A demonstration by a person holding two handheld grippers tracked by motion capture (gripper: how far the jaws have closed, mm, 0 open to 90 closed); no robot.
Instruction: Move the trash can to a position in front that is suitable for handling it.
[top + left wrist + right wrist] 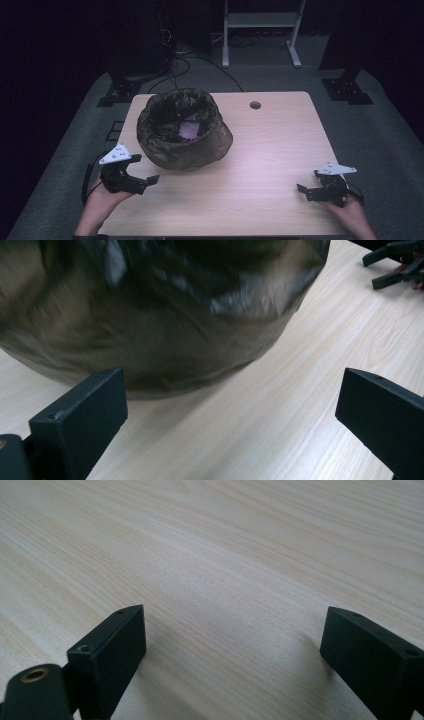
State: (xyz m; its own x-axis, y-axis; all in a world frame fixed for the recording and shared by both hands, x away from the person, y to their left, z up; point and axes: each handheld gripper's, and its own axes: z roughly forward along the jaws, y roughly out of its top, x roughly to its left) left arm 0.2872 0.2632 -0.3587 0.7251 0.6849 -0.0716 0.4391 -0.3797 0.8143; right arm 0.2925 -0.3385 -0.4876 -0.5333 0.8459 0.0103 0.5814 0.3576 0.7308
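Note:
A bin lined with a black plastic bag [182, 130] stands on the left half of the light wooden table [270, 145]. Something flat and purple [189, 130] lies inside it. My left gripper [145, 168] rests at the table's front left, just in front of the bin, open with nothing between its jaws. In the left gripper view the bag [150, 315] bulges close ahead of the gripper [230, 390], apart from its jaws. My right gripper [308, 181] sits at the front right, open over bare wood [230, 555]; its own view shows the right gripper [232, 630] empty.
A round cable hole [255, 105] is in the table's far edge. Behind the table stand a white frame [262, 30], black floor stands [347, 87] and cables [180, 65] on grey carpet. In the left gripper view the other gripper [395, 265] shows far off.

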